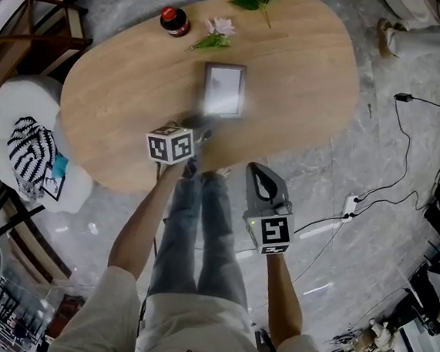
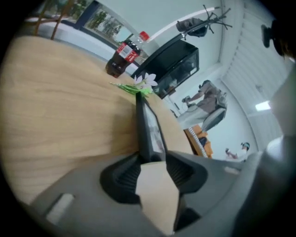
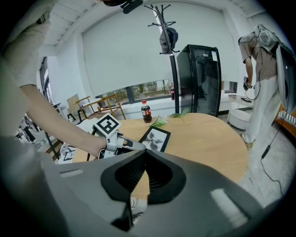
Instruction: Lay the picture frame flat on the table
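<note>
The right claw (image 3: pixel 144 153) is seen shut, empty. Ahead, the left claw (image 2: pixel 152 161) is parted loosely around the near edge of the picture frame (image 1: pixel 224 90), flat on the counter (image 1: pixel 136 86). The frame could be snagged by a crooked withdrawal.

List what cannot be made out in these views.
- Print in the picture frame: in the head view it is washed out by glare and blur; the left gripper view shows it nearly edge-on.
- Label of the bottle: in the head view it is seen from above and too small.
- Tips of the left gripper: blurred in the head view.
- Frame's near corner: in the right gripper view it is hidden behind the left gripper.
</note>
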